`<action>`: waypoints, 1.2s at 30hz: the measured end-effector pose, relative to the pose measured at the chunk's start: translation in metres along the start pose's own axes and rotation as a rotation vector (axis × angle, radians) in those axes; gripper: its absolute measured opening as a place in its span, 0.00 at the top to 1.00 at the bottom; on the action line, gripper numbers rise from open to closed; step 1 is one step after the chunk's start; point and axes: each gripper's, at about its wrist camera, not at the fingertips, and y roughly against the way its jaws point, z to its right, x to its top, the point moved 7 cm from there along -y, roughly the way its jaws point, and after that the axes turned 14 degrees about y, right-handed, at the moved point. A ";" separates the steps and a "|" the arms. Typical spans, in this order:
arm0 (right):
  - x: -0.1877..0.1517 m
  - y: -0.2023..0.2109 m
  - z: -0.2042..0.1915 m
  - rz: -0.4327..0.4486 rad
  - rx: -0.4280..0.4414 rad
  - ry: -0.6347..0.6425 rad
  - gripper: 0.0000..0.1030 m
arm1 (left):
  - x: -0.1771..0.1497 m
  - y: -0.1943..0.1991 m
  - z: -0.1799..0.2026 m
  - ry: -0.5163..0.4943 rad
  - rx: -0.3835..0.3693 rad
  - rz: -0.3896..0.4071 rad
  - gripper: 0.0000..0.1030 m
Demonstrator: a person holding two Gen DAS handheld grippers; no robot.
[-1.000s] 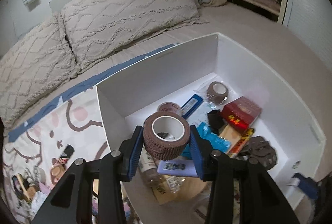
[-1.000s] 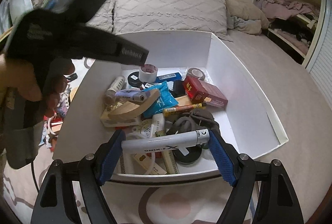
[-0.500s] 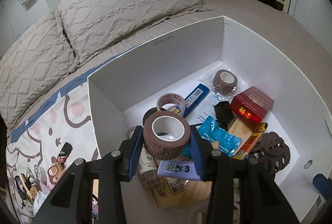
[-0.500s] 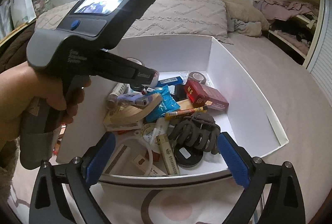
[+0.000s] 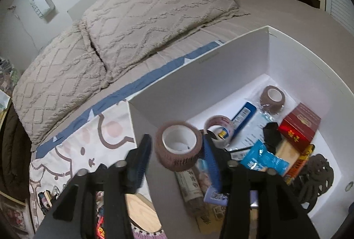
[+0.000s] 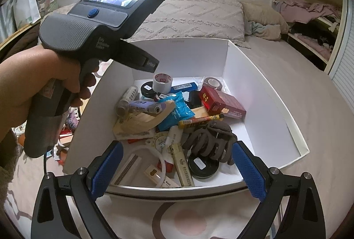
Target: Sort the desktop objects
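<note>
Left tongs [image 5: 177, 150] opening, right tongs [image 6: 174, 170] spread wide

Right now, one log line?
left gripper opening, tape roll between | right gripper open, empty | box cluttered

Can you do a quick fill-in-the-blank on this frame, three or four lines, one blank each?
1. The brown bandage roll sits between the opening jaws of the ____ gripper.
2. Everything is being sorted into a ____ cardboard box.
3. The right gripper is ____ and holds nothing.
4. The red carton lies ____ the box.

Missing words: left; white; open; inside
</note>
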 end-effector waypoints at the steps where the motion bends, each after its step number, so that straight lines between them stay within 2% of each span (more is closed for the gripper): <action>1: 0.000 0.000 -0.001 0.000 0.000 0.002 0.04 | 0.001 0.001 0.000 -0.002 0.000 0.012 0.31; 17: -0.003 0.000 -0.001 -0.008 -0.004 0.003 0.05 | -0.006 0.005 0.002 -0.031 -0.026 0.021 0.30; 29: -0.001 0.001 0.009 0.012 -0.027 -0.040 0.04 | -0.020 0.024 -0.005 0.000 -0.107 0.036 0.30; 30: -0.001 0.001 0.010 0.014 -0.031 -0.045 0.04 | -0.022 0.028 -0.007 0.007 -0.123 0.041 0.30; 32: 0.000 0.001 0.012 0.019 -0.036 -0.053 0.04 | -0.026 0.036 -0.012 0.017 -0.144 0.055 0.21; 36: 0.001 0.002 0.012 0.024 -0.045 -0.061 0.04 | -0.034 0.047 -0.024 0.018 -0.146 0.085 0.19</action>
